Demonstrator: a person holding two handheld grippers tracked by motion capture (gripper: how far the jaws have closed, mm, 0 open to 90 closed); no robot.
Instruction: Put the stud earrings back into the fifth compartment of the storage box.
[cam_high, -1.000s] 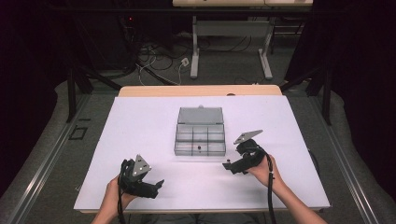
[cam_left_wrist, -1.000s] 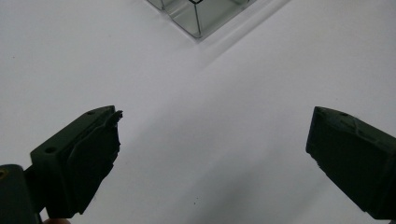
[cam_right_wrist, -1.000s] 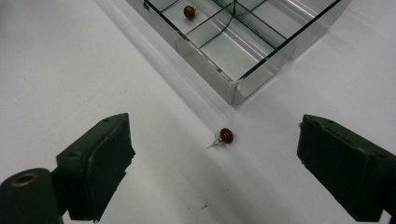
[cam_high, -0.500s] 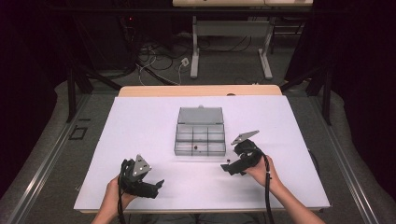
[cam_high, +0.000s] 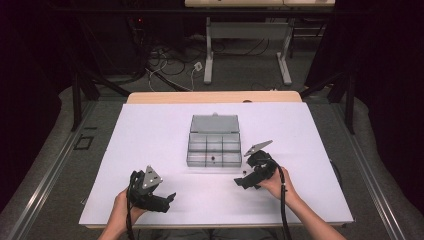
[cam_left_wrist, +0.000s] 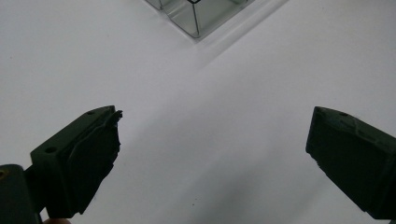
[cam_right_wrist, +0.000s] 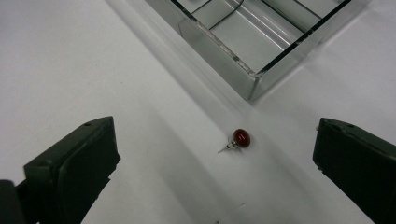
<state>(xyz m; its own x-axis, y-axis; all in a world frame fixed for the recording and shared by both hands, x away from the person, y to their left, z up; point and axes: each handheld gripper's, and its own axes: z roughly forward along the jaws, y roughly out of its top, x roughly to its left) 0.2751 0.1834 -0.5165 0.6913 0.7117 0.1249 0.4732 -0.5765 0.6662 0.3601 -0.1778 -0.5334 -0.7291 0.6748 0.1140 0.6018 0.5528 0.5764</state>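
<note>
red stud beside clear box, both grippers spread

clear plastic organizer box at the middle of the white table, lid folded back toward the far side, compartments in a grid, one small dark item inside a front cell, too small to identify. just off the box's near right corner, lying on the bare white surface: a tiny earring with a round dark-red head and a short silver post, near the box wall but not touching it.

right gripper held low over the table just beside that corner, grey three-cornered plate on top, cable trailing back along the forearm. jaws released and wide apart, nothing between the pads; in the right gripper view, earring roughly midway between the two black jaws and a little ahead of them.

left gripper near the front left of the table, well apart from the box, gripped by the left hand. jaws likewise parted wide and empty, plain white surface between them, one corner of the box at the top of the left gripper view.
</note>
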